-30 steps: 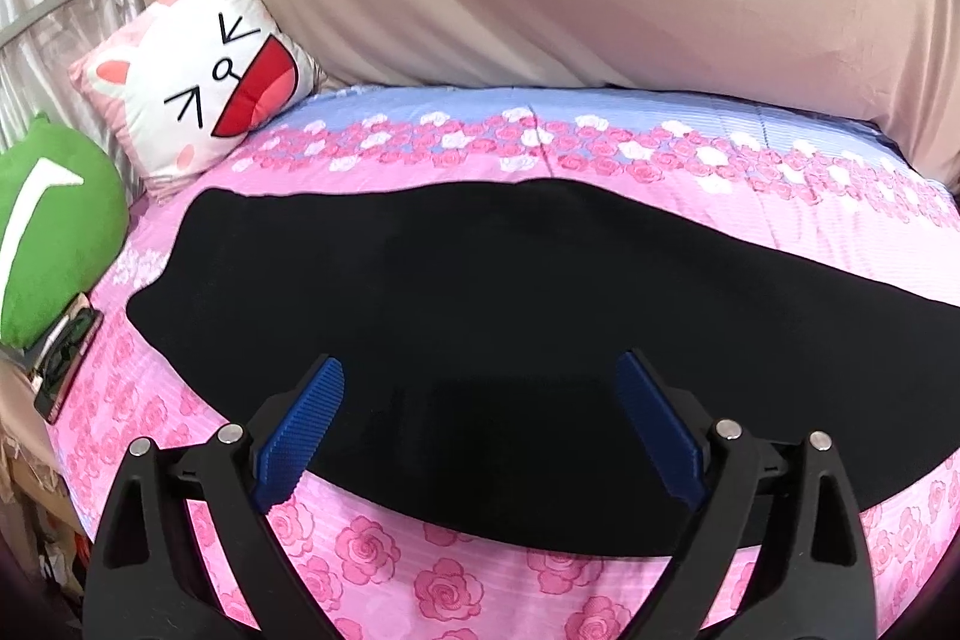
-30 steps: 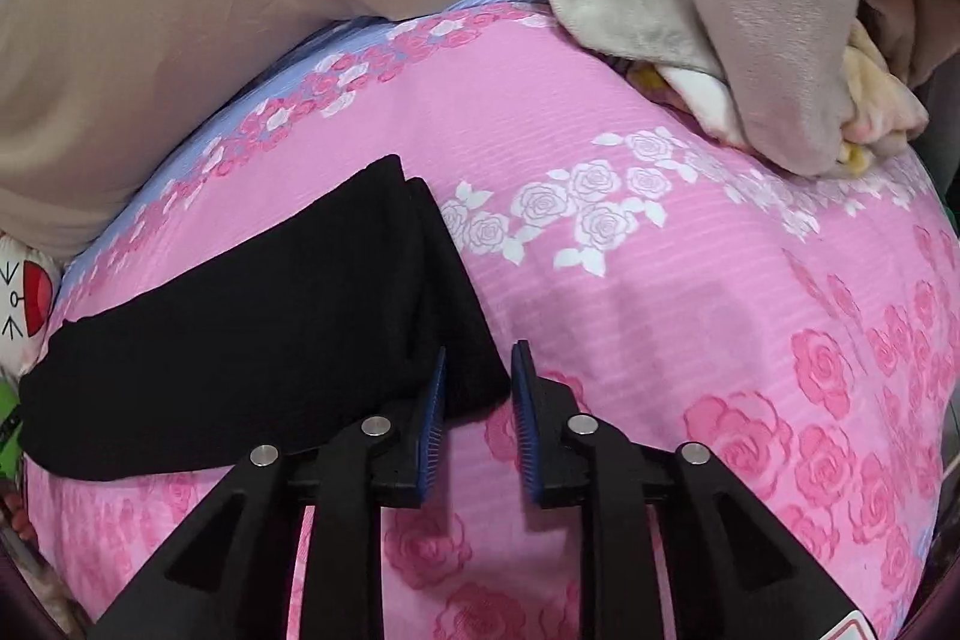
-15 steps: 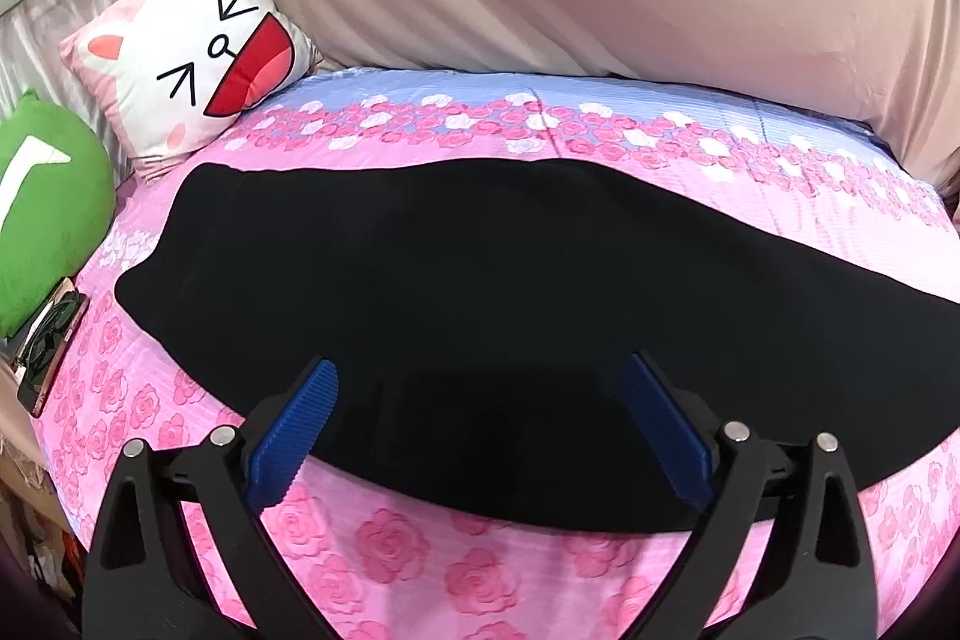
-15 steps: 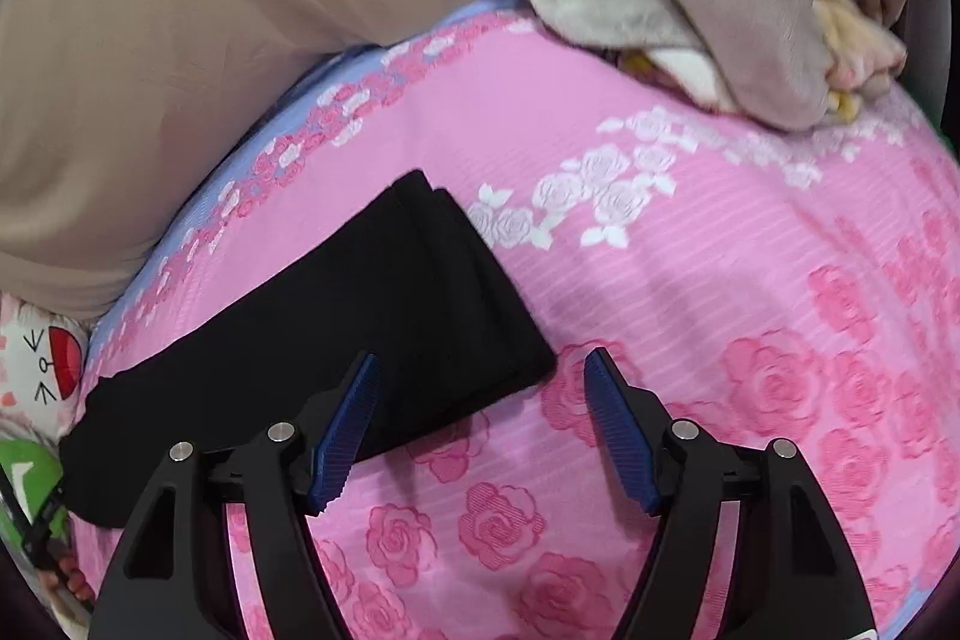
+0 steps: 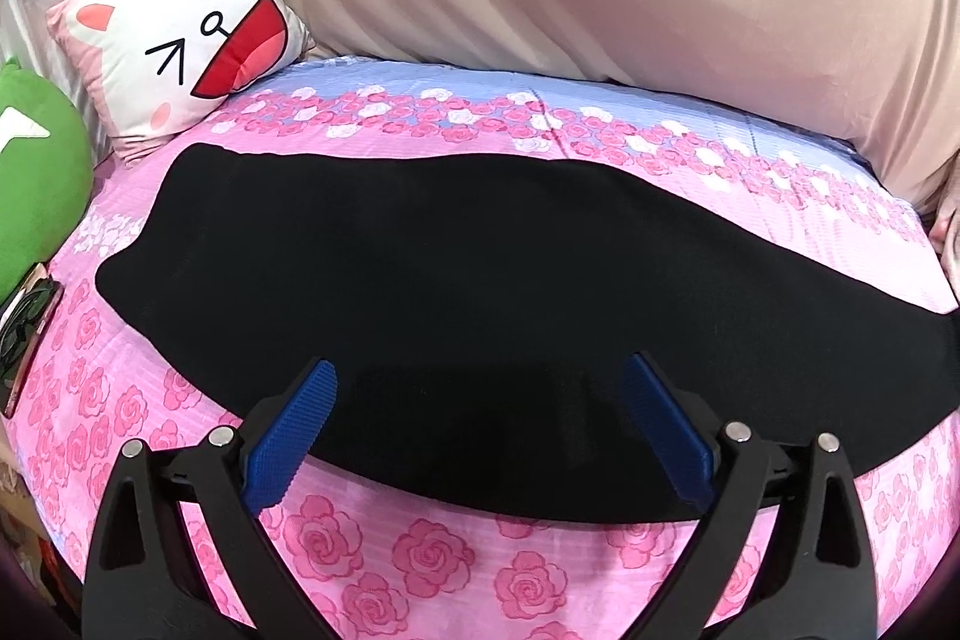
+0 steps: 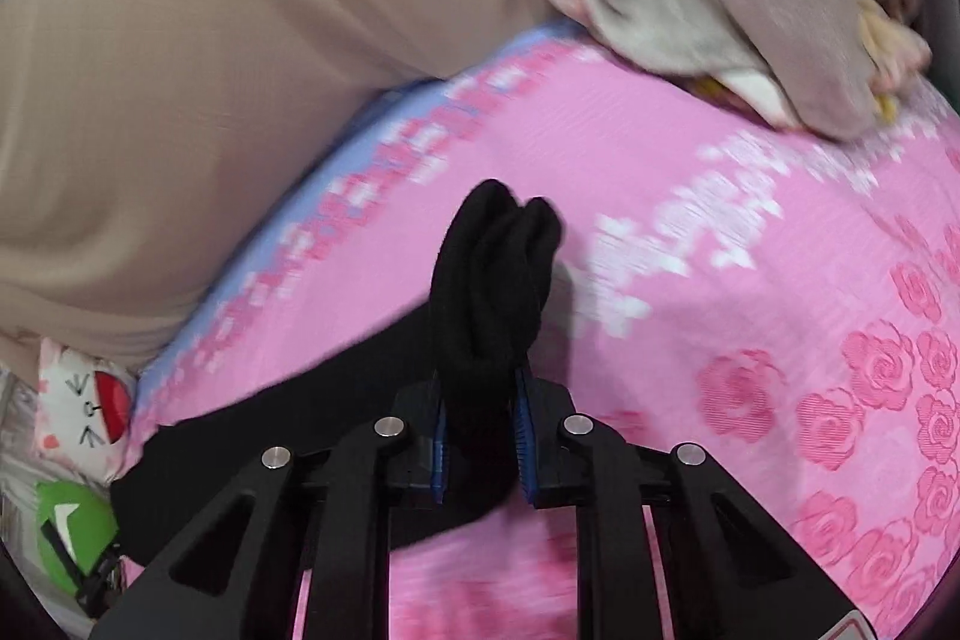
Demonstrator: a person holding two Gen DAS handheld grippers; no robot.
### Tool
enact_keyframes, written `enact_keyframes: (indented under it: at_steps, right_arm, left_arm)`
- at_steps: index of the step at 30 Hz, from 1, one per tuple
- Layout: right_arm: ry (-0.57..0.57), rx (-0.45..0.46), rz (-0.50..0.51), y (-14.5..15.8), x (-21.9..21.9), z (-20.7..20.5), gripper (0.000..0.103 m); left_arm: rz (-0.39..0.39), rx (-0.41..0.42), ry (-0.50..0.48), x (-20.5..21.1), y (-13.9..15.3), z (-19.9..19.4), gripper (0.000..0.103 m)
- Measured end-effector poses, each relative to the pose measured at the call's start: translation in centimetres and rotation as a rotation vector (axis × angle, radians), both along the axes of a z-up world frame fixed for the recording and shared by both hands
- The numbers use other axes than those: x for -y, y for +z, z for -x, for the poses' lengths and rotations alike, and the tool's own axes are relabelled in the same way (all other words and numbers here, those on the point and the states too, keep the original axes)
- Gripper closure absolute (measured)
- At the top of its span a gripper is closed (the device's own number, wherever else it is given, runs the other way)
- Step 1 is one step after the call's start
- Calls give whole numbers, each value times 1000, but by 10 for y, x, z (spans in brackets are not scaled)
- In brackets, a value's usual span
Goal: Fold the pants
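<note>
The black pants [image 5: 468, 280] are lying flat across the bed [image 5: 432, 550], on its pink rose-print sheet, stretching from near the cat-face pillow [image 5: 180, 46] toward the right edge of the left wrist view. The left hand-held gripper [image 5: 480, 418] is hovering over the near edge of the pants with its blue pads [image 5: 288, 436] spread wide — nothing between them is being pinched. The right hand-held gripper [image 6: 480, 436] is closing on the leg end of the pants [image 6: 492, 280], the cloth bunched between its pads and sticking up past the tips; the picture is blurred, so how much of the fabric is lifting off the sheet is hard to judge. A green cushion [image 5: 36, 184] is sitting beside the pillow.
</note>
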State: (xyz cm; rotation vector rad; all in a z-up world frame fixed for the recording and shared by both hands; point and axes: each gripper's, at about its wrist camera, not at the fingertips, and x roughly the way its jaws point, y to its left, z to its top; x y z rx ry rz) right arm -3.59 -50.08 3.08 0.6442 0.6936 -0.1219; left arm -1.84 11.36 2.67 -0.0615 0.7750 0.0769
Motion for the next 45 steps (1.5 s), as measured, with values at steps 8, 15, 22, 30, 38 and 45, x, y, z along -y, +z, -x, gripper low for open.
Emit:
enact_keyframes:
  at_steps: [8,15,22,30,38,45]
  right_arm:
    - [234,172,120,103,-130,-33,86]
    - [495,215,199,130,-272,-73,86]
    - [691,85,260,69,-392,-99,86]
    - [808,-97,364,-18,-454,-100,60]
    - [792,-74,503,-13,-479,-98,92]
    - [801,-86,474,-16,-488,-106,76]
  left_arm:
    - [51,28,-10,-19,4,8,8]
    - [24,57,1,-35,11,21,8]
    - [-56,63,35,-45,15,27,8]
    - [-96,22,12,-48,8,25,8]
    - [-99,-4,-2,-46,0,17,8]
    - [-98,-38,-1,-45,-4,11,8]
